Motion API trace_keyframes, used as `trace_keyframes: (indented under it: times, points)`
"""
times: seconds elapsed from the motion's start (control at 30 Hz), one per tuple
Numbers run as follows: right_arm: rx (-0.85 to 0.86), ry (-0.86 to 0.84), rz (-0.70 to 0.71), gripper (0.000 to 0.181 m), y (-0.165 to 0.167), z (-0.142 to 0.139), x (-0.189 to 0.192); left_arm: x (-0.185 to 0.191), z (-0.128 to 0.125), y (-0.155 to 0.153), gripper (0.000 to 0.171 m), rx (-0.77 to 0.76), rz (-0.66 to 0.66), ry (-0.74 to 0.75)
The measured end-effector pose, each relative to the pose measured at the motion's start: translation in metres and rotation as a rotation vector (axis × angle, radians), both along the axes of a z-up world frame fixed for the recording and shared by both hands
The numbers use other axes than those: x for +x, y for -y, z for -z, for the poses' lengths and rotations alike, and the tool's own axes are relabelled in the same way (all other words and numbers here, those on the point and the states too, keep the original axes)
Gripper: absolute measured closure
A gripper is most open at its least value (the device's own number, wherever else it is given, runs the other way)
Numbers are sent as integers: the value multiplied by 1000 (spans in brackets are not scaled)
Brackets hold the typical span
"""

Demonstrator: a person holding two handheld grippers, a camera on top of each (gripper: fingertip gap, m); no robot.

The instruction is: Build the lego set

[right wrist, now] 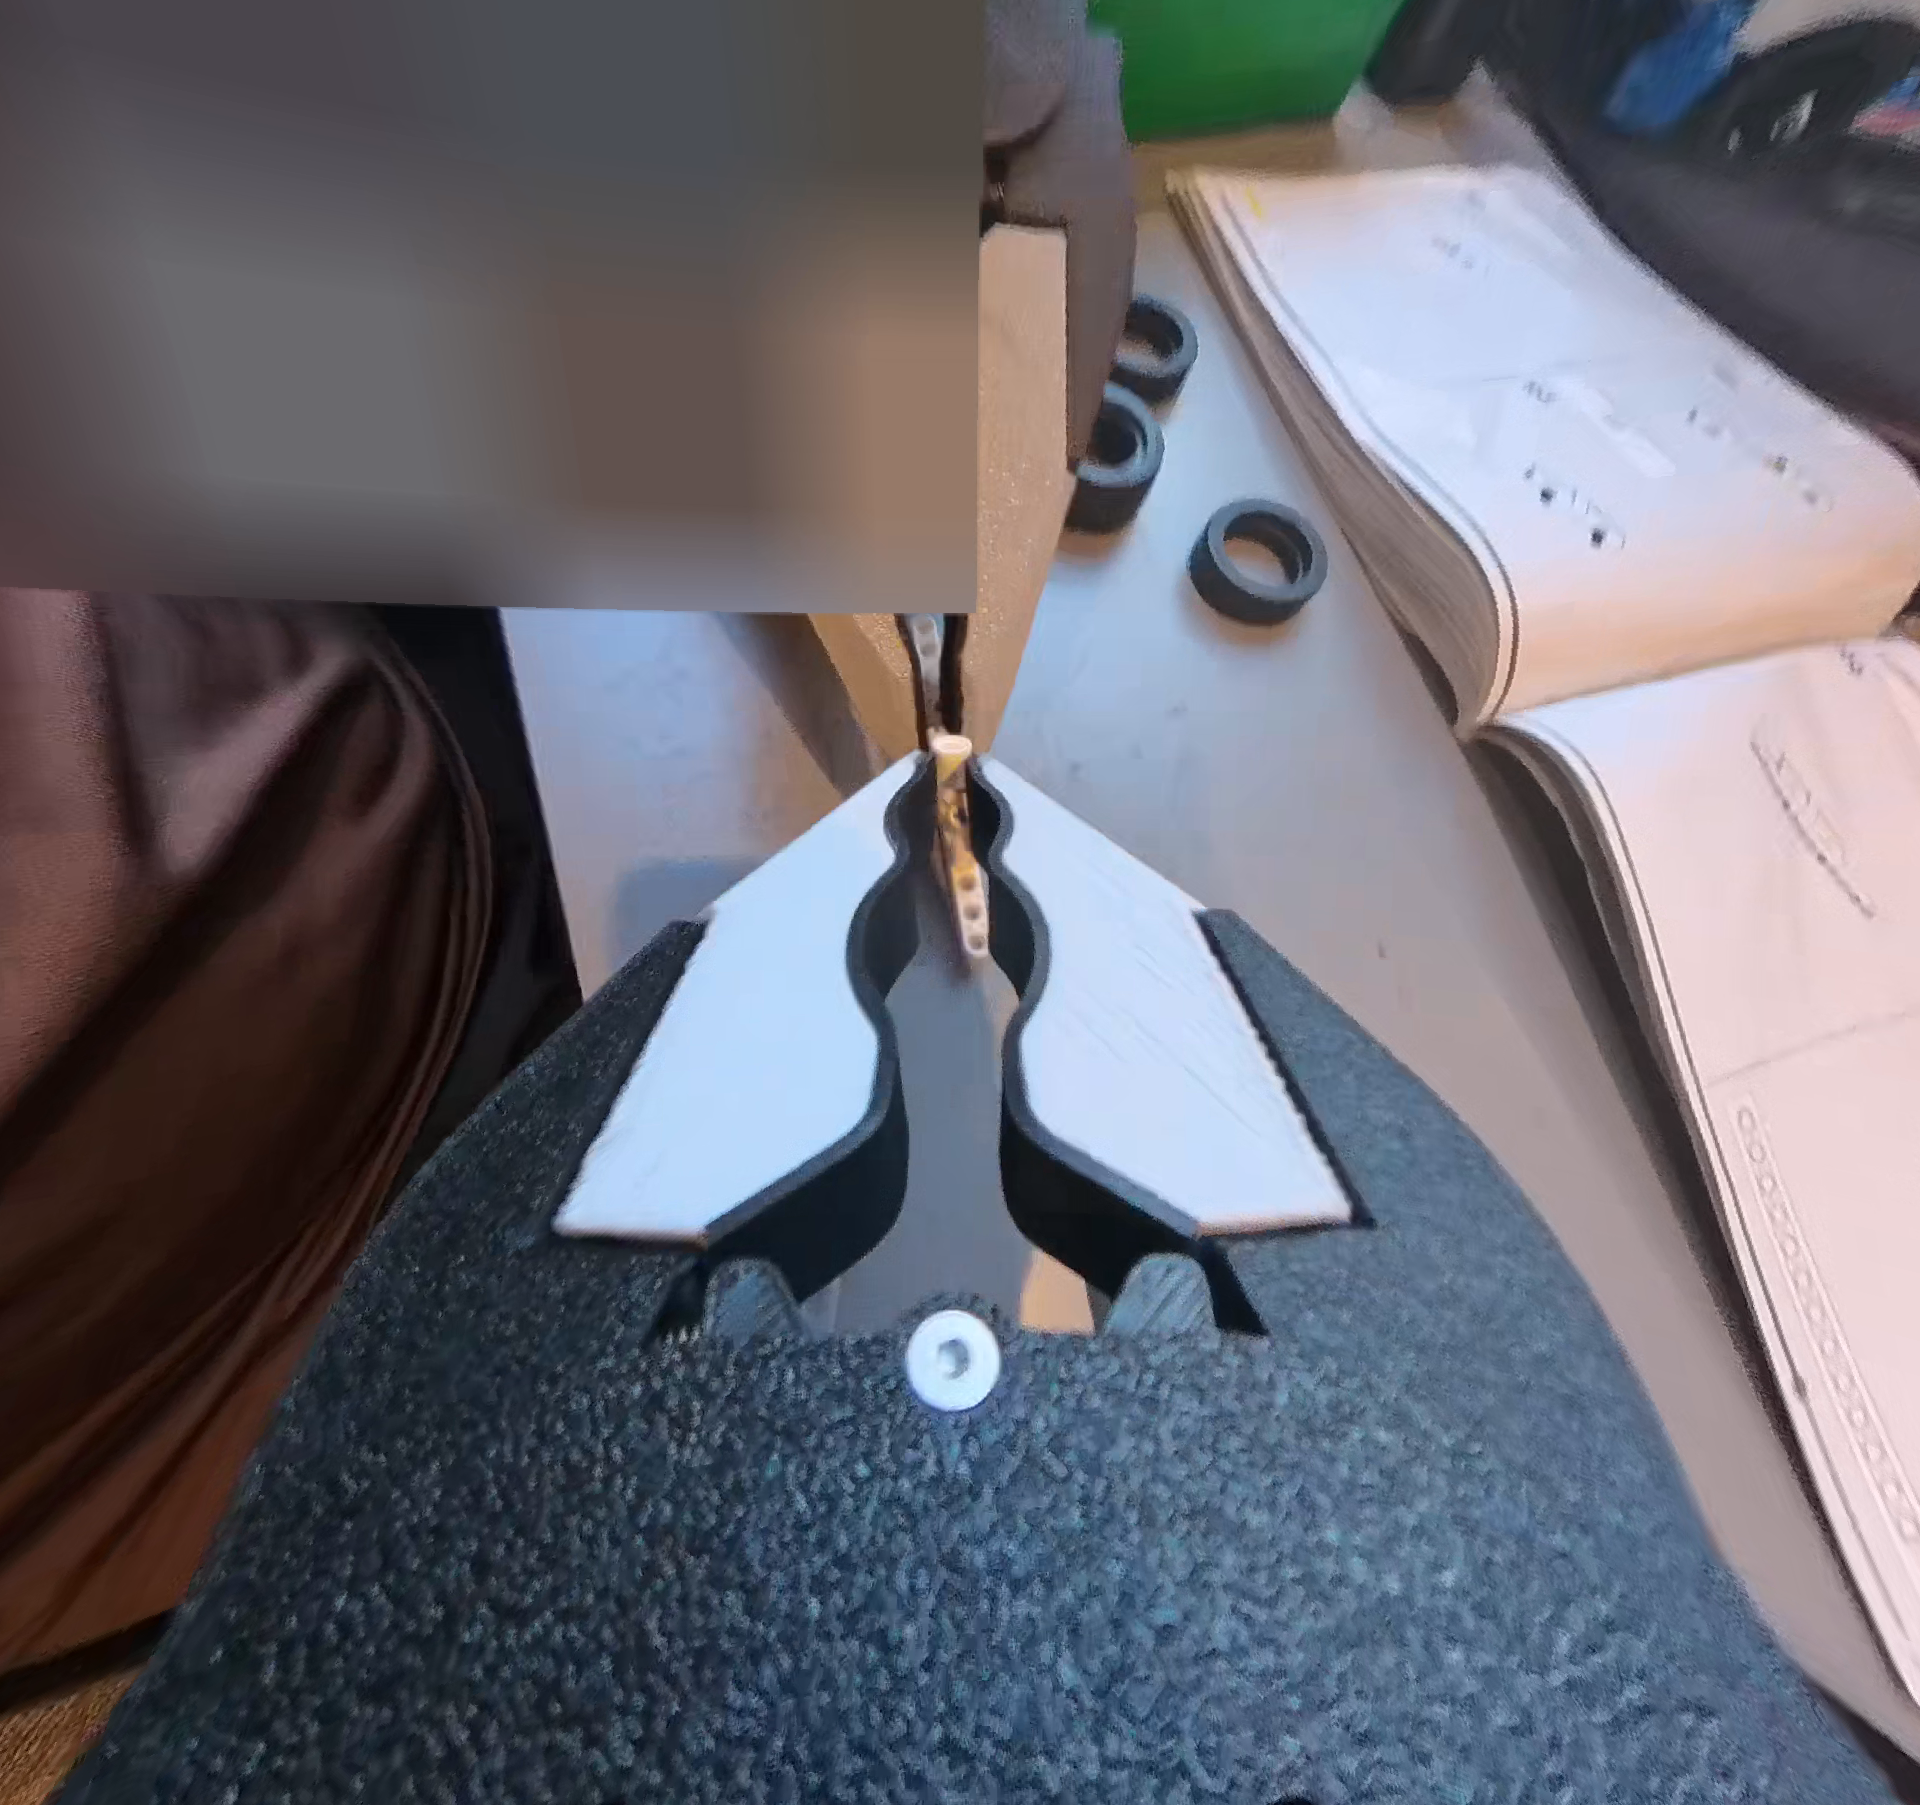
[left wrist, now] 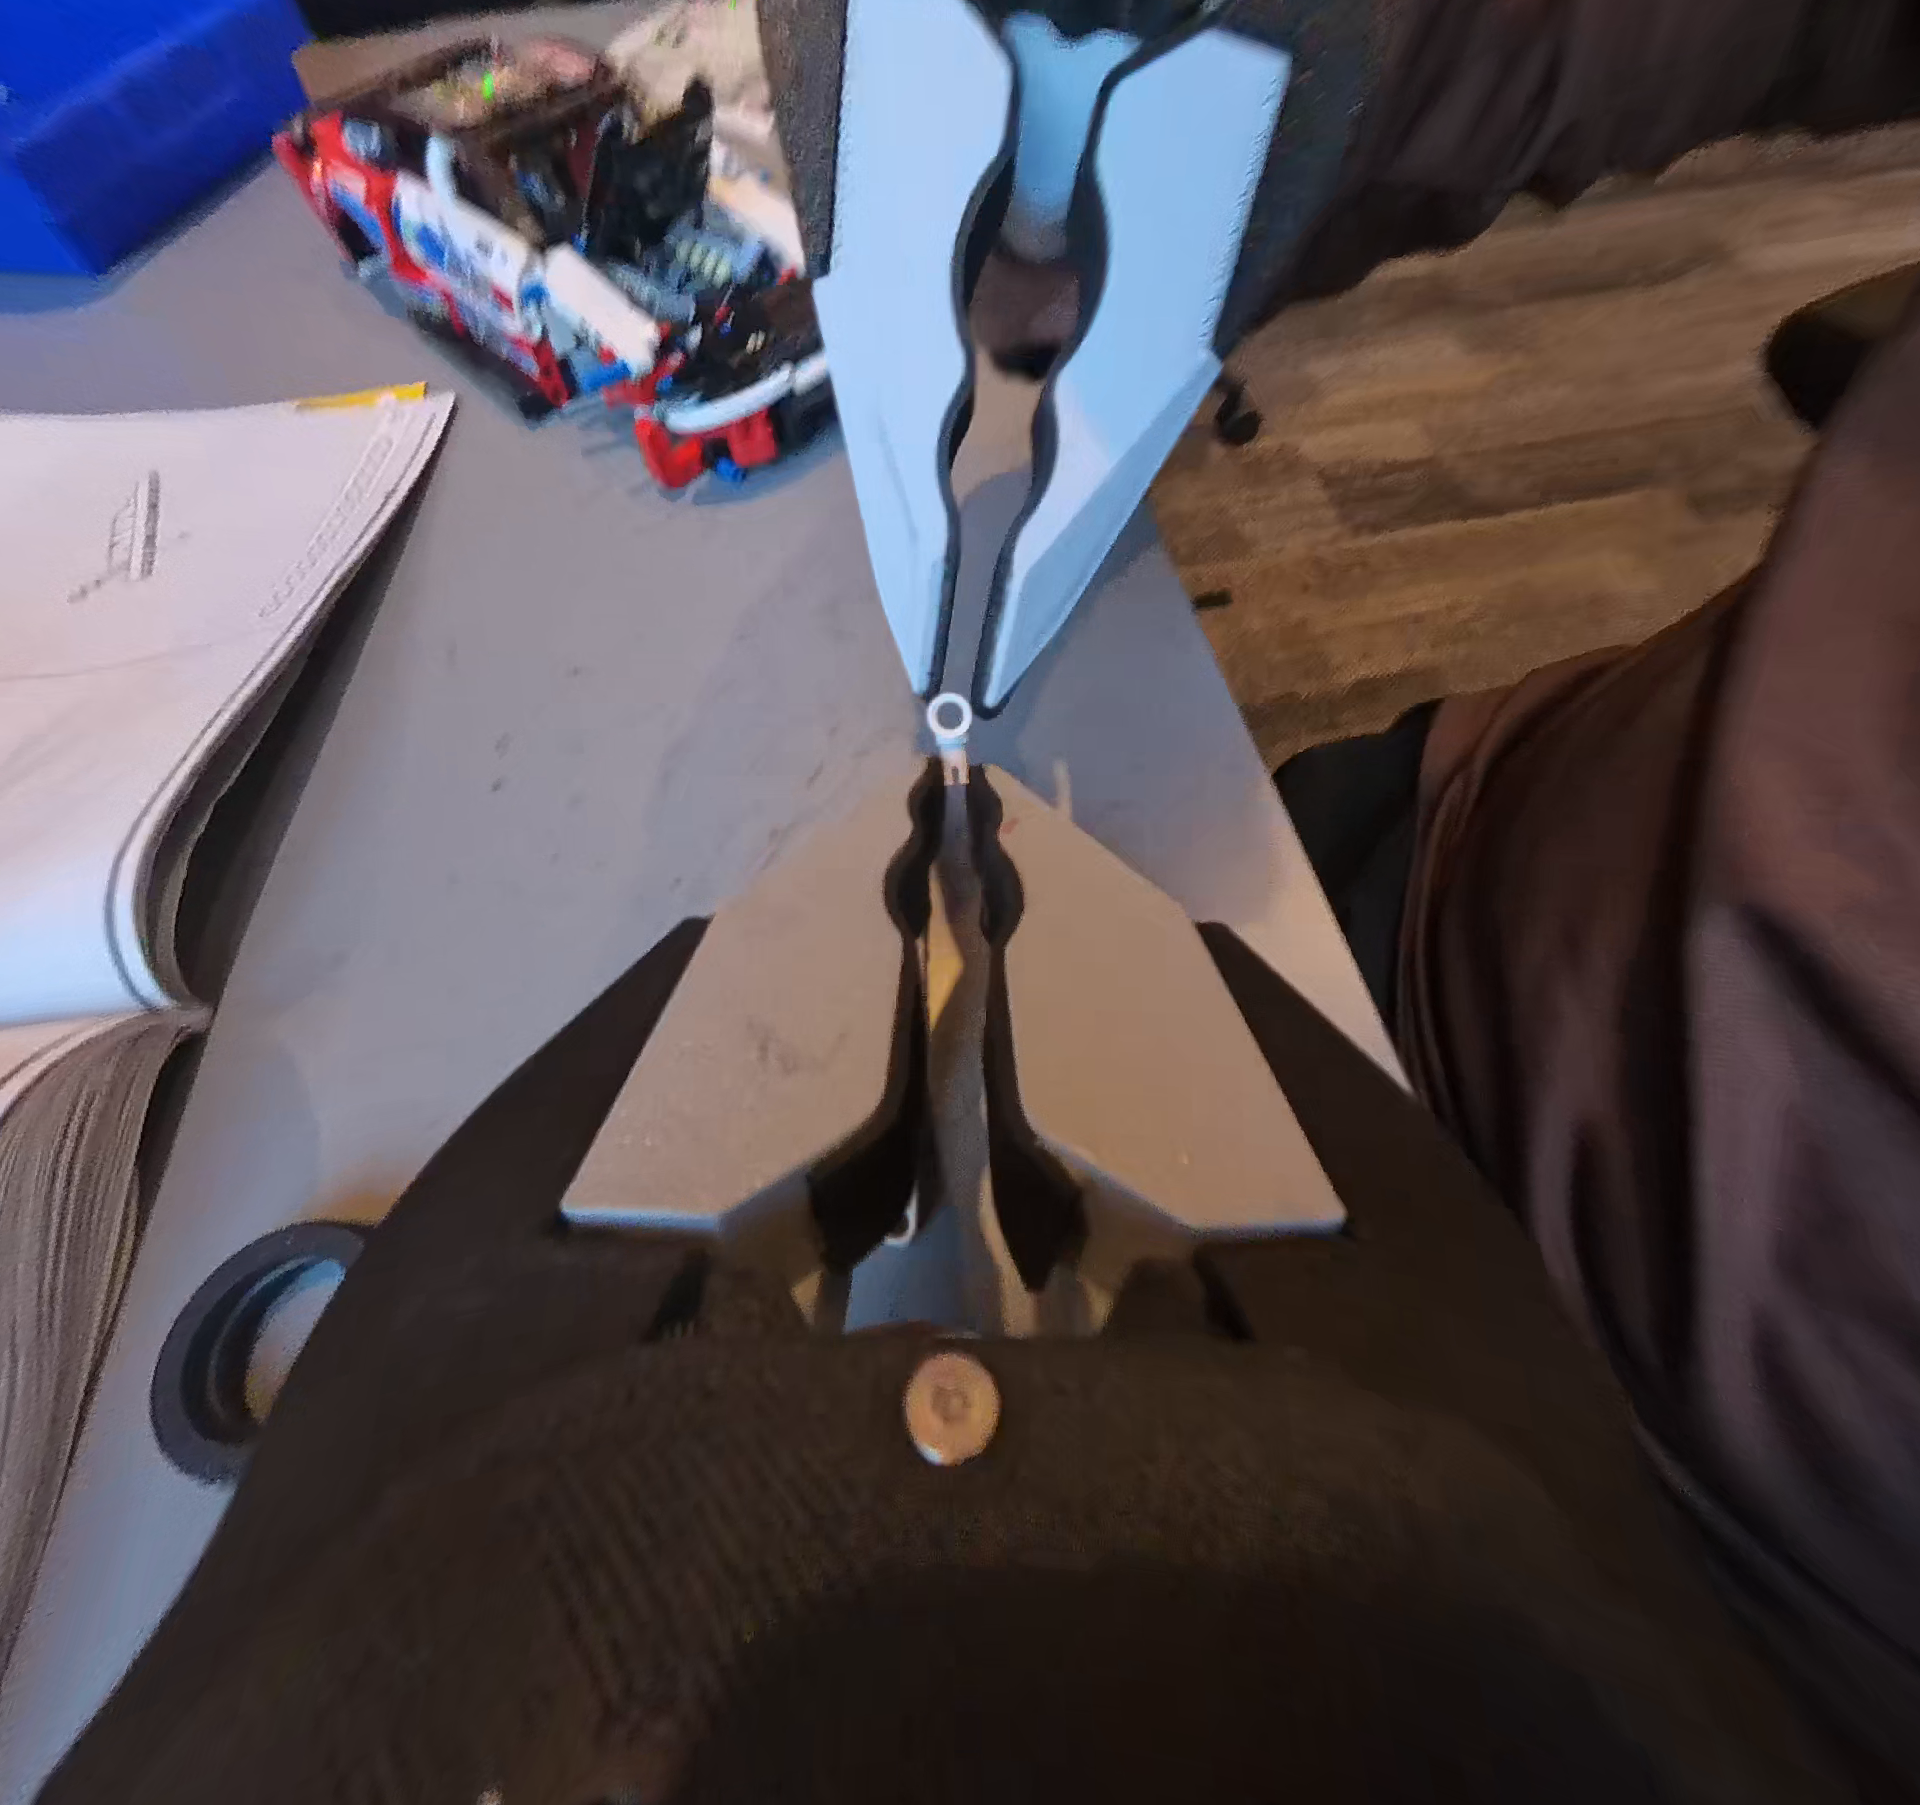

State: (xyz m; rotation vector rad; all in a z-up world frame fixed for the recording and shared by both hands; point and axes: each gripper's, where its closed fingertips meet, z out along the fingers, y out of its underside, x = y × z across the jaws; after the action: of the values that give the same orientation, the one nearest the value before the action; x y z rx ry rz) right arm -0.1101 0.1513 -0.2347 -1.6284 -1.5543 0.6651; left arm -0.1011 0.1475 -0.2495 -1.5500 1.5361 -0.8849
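The two claws meet tip to tip above the counter (left wrist: 540, 716), near its edge by the person's lap. The left claw (left wrist: 954, 776) is clamped on a thin grey beam (left wrist: 961, 882) that runs back along its fingers. The right claw (right wrist: 951, 763) is clamped on a small white ring piece (left wrist: 949, 716) and a pale holed strip (right wrist: 961, 882). Ring and beam end touch or nearly so; their long axes run in line. Judged step: pressing the ring onto the beam end, needing straight alignment. The part-built truck (left wrist: 540, 249) stands well apart, toward the far edge, beyond the open manual (left wrist: 187, 612).
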Motion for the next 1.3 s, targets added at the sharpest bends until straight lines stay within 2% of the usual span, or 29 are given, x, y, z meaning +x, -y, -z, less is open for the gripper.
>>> trace_keyframes:
  times: [0.13,0.2,0.3,0.5,1.3]
  points:
    - [-73,-231,-60,175,17,-33,-2,0,-32,14,170,31,77,188]
    - [-50,-271,-62,174,20,-42,-1,2,-39,14,170,47,76,226]
    - [-15,-270,-60,170,22,-45,-2,6,-42,20,170,77,95,241]
    - [-2,-242,-62,174,22,-41,-1,6,-46,21,170,116,94,266]
    - [45,-248,-33,175,19,-43,-6,6,-44,19,170,76,76,254]
